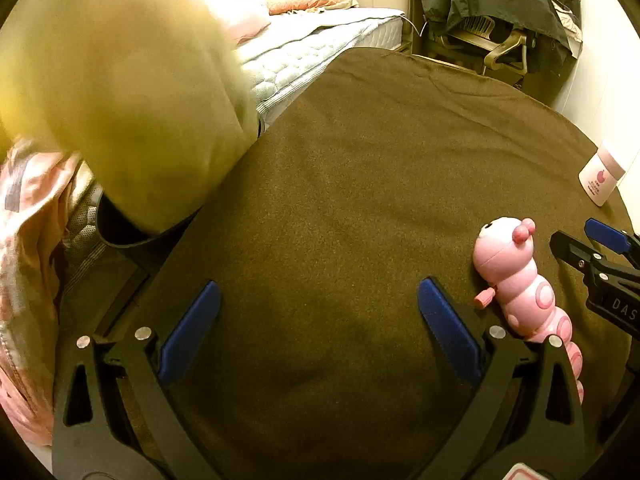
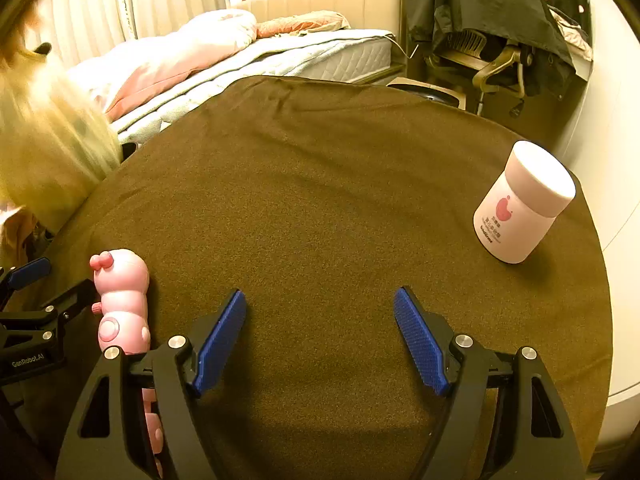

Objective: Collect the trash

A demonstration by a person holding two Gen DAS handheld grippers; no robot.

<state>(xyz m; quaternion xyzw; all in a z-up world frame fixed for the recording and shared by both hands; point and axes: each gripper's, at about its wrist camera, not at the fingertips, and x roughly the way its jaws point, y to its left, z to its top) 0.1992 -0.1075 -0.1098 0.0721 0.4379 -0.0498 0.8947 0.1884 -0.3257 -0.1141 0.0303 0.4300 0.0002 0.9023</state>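
We see 2 grippers above a desk draped in brown cloth. A large blurred yellow mass fills the upper left of the left wrist view and hides what lies behind it; we cannot tell what it is. The left gripper and the right gripper both stand wide apart and hold nothing. 1 pink caterpillar toy lies on the cloth between the 2 grippers, just beside the left gripper's right finger, its tail cut off behind the gripper frames. 1 white jar with a pink label stands upright near the desk's right edge, well apart from the right gripper. Beyond the desk, 1 bed and 1 chair draped in dark clothing appear.
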